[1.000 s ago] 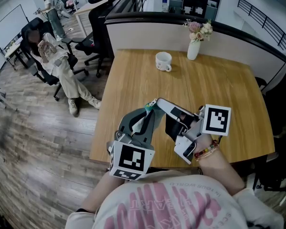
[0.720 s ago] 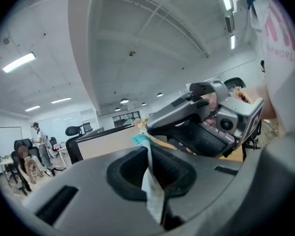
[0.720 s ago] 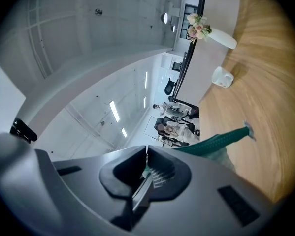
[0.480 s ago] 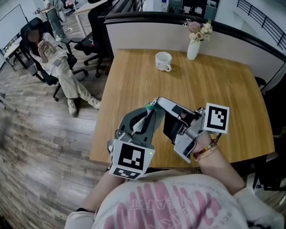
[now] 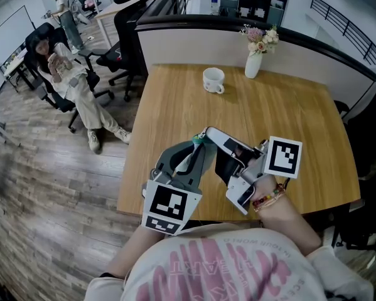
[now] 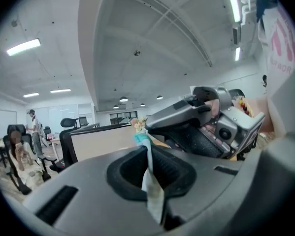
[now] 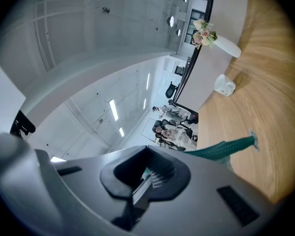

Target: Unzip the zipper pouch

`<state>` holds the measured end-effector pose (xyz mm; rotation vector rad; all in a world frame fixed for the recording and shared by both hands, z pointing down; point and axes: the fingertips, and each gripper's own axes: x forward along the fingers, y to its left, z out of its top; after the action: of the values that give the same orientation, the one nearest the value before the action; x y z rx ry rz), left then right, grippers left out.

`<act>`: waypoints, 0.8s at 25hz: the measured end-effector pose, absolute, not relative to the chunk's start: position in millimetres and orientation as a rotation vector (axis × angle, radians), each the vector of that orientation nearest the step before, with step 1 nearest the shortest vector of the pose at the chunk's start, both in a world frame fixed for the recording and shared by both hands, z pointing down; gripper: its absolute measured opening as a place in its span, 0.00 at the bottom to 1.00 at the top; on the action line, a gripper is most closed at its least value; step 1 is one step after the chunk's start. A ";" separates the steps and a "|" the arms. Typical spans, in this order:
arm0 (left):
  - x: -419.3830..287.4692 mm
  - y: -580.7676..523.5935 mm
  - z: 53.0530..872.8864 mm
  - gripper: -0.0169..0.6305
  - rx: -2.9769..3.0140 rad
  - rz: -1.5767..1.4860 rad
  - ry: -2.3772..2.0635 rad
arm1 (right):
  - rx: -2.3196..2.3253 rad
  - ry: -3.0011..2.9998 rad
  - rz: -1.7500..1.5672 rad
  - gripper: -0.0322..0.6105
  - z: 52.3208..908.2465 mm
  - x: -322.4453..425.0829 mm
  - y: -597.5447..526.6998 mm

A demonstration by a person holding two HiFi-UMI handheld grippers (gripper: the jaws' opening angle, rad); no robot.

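A small teal zipper pouch (image 5: 196, 144) hangs in the air between both grippers, over the table's near edge. My left gripper (image 5: 199, 145) points up and away from me and is shut on the pouch's pale fabric edge (image 6: 149, 173). Its teal tip (image 6: 140, 139) sticks out above the jaws. My right gripper (image 5: 208, 134) reaches in from the right, shut on a small pale piece at the pouch's top, seemingly the zipper pull (image 7: 146, 177). The rest of the pouch (image 7: 227, 148) trails out as a teal strip behind its jaws. In the left gripper view, the right gripper's body (image 6: 206, 127) sits just beyond.
On the wooden table (image 5: 288, 115), a white mug (image 5: 213, 80) and a white vase with flowers (image 5: 255, 60) stand at the far side. A low partition (image 5: 194, 42) backs the table. A person sits in an office chair (image 5: 65, 74) on the floor at left.
The right gripper has edged slightly to the left. The left gripper and the pouch stay almost where they were.
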<state>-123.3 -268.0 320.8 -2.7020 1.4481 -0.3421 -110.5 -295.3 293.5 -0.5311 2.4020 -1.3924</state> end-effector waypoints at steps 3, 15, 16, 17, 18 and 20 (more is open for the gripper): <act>-128.0 -270.8 321.1 0.04 -2.750 -0.279 1.484 | -0.592 2.417 -1.367 0.05 297.0 -106.5 -300.2; -133.7 -276.6 316.9 0.04 -2.785 -0.199 1.522 | -0.641 2.436 -1.328 0.05 299.9 -102.5 -309.1; -135.2 -276.7 316.8 0.05 -2.788 -0.190 1.530 | -0.646 2.439 -1.327 0.05 300.3 -102.8 -309.5; -136.7 -277.1 316.7 0.05 -2.790 -0.179 1.538 | -0.649 2.440 -1.327 0.05 300.8 -102.7 -310.2; -137.9 -277.6 316.5 0.05 -2.791 -0.168 1.546 | -0.652 2.441 -1.328 0.05 301.4 -102.6 -310.9; -139.8 -278.7 315.6 0.04 -2.787 -0.148 1.555 | -0.656 2.446 -1.322 0.05 302.4 -103.0 -312.2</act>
<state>-139.8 -278.7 315.6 -2.7872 1.5547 -0.1477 -103.0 -312.2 302.4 -0.6560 2.4457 -1.3225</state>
